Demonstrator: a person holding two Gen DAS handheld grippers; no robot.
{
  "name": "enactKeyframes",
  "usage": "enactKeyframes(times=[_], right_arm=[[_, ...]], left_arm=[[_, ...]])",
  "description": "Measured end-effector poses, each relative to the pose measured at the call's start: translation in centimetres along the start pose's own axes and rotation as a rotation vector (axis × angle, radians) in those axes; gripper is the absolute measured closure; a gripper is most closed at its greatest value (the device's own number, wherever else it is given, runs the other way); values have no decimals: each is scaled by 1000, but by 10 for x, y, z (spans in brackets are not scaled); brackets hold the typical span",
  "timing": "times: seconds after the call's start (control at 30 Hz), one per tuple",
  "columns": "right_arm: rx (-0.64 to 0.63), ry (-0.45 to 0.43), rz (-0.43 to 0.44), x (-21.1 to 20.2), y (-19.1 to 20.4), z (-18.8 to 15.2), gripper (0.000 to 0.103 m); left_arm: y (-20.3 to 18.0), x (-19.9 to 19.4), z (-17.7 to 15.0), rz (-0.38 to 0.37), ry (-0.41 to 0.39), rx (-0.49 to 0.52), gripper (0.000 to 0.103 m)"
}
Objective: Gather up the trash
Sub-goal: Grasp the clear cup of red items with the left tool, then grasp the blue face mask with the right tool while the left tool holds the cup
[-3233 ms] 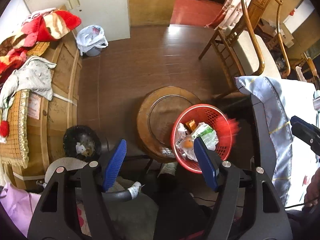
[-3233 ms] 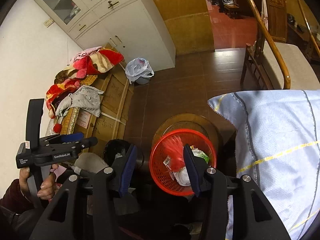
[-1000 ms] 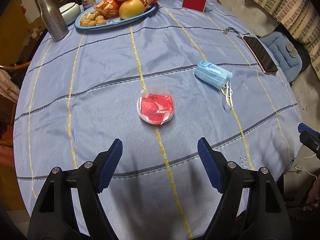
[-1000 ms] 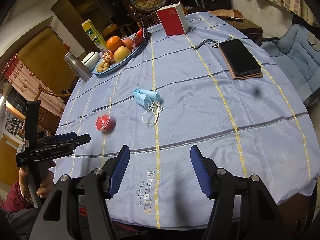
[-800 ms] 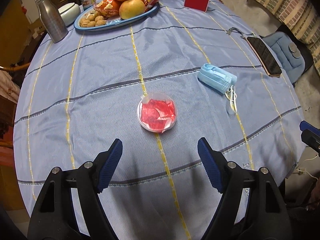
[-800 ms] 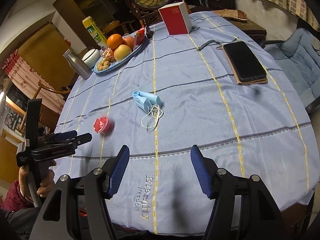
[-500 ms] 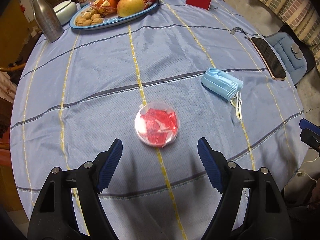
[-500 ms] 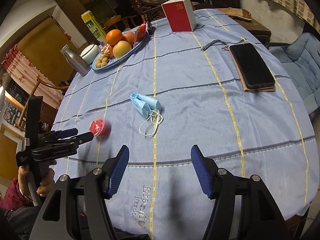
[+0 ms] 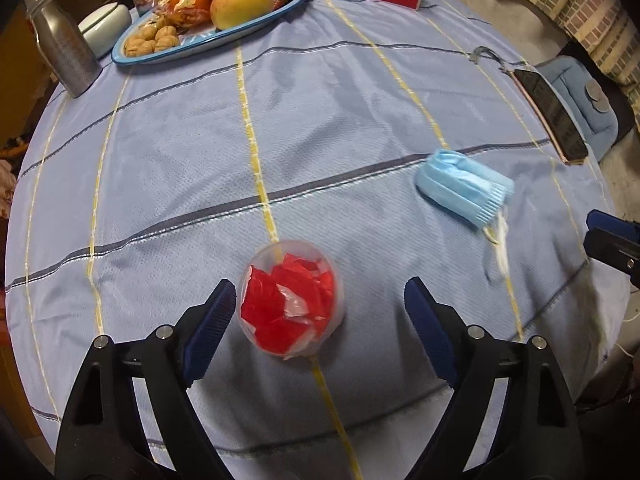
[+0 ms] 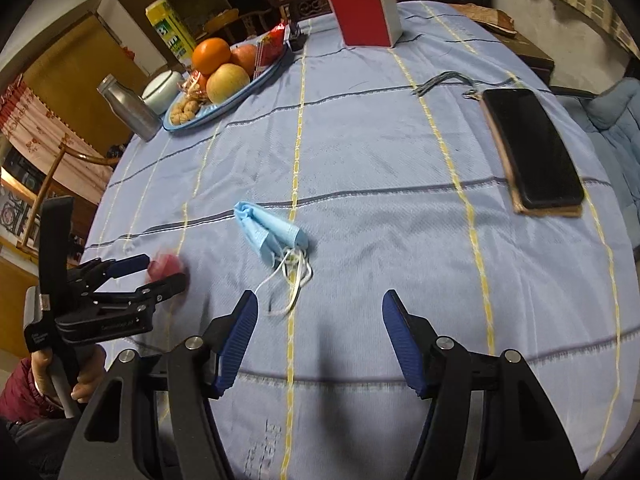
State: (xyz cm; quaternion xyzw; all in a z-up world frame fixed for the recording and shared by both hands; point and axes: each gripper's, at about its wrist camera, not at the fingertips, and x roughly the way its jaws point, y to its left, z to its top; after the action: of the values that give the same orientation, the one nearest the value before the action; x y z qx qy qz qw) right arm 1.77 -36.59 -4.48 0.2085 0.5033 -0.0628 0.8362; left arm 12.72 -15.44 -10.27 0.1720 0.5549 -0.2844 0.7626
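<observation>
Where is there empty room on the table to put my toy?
Bare tablecloth lies between the fruit tray, face mask and phone. It's crowded by the tray, metal bottle and red box.

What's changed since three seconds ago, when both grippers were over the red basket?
Both grippers have swung from the floor basket to the table. The left gripper has closed in on the clear cup of red scraps, jaws opening around it, pads not yet pressing. The right gripper has advanced toward the blue face mask, open and empty. Cup, mask, phone and fruit tray lie where they were a second ago.
</observation>
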Motion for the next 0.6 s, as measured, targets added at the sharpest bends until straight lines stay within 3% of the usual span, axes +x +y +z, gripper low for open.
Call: enactKeyframes(times=[0.3, 0.47, 0.57, 0.6], right_arm=[[-160, 21, -3, 42, 31, 24, 35], [-197, 40, 14, 65, 38, 31, 35], [-205, 34, 18, 71, 40, 32, 35], [-201, 29, 32, 72, 39, 32, 36]], left_arm=[[31, 16, 2, -31, 22, -114, 19], [30, 15, 2, -24, 7, -107, 20], [33, 14, 2, -25, -9, -121, 26], [34, 13, 1, -23, -18, -123, 38]])
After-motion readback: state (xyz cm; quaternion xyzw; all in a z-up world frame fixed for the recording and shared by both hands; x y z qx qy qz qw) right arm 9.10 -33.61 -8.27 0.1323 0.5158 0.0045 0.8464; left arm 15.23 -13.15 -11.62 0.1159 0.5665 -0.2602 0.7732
